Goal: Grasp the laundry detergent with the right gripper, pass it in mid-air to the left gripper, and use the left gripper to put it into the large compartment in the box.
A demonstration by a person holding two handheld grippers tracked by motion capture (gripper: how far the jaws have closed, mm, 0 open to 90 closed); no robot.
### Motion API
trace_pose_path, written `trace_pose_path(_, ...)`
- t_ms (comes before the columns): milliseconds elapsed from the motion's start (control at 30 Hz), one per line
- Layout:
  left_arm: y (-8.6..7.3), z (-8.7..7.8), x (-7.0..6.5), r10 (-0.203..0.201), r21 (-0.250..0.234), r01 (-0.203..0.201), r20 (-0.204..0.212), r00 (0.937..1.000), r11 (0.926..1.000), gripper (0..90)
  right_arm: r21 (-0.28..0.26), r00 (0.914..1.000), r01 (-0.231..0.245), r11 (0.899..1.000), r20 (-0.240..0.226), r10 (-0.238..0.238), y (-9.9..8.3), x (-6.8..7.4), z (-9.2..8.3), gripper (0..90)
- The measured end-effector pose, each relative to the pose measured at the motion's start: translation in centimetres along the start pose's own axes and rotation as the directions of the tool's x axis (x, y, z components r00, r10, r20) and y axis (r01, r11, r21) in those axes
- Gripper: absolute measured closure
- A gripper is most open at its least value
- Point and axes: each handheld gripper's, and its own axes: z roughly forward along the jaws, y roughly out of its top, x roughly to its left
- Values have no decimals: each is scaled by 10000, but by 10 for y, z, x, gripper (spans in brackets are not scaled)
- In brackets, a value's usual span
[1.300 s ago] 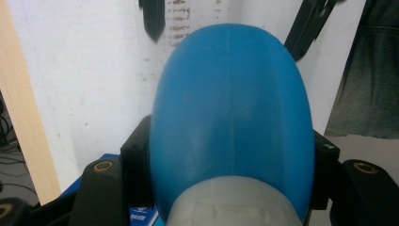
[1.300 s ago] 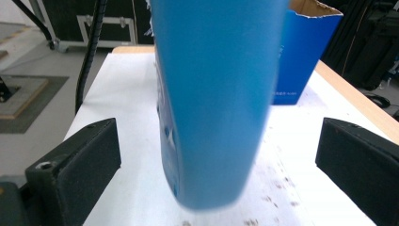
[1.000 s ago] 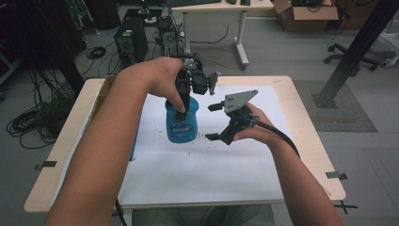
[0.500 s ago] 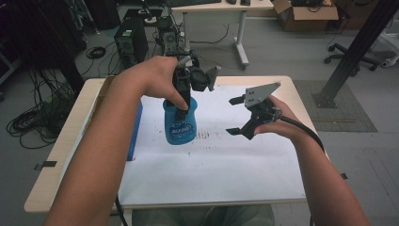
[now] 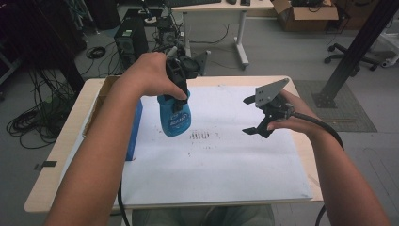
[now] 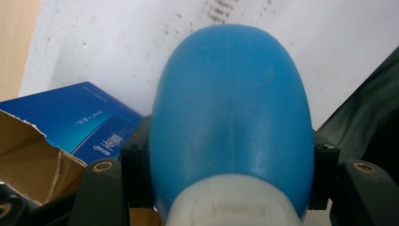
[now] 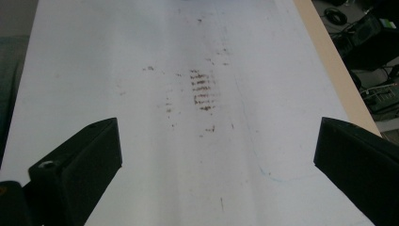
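A blue plastic bottle [image 5: 174, 117] with a white neck hangs upright above the white sheet [image 5: 226, 160], its top held from above by my left gripper [image 5: 177, 100]. In the left gripper view both black jaws press the sides of the bottle [image 6: 230, 103], so my left gripper [image 6: 230, 176] is shut on it. To the bottle's right my right gripper [image 5: 249, 115] floats over the sheet with its jaws wide apart. The right gripper view has my right gripper [image 7: 216, 148] open above the sheet [image 7: 141, 155], with nothing between the jaws.
Brown smudge marks [image 5: 200, 135] [image 7: 203, 92] dot the sheet's middle. A blue box [image 5: 135, 127] [image 6: 89, 127] and an open cardboard box [image 5: 100, 101] [image 6: 28, 155] lie along the table's left side. The wooden table edge [image 5: 306, 141] runs at the right. Computers and cables stand on the floor beyond.
My right gripper has drawn away from the bottle, to the right and a little upward. The left gripper has stayed nearly still with the bottle in it.
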Motion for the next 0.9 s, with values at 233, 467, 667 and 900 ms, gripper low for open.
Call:
trace_pose_path(233,-5,-4,10,-1019,-155,1024,304,9943,9946,380,851,9998,111,9963,-189,-95,-5,-4,-5,17)
trace_pose_path(467,-11,-9,17,-1952,-393,1971,476,9796,9796,380,2019,9980,389,9786,-563,-281,-7,-10,-2,25)
trace_pose_path(667,-17,-14,24,-2578,-540,2604,507,9649,9640,380,2784,9970,409,9596,-752,-207,-6,-18,-3,25)
trace_pose_path(900,-28,-26,32,-3223,-923,3264,561,9450,9407,380,3368,9950,375,9408,-993,-42,-7,-25,-2,27)
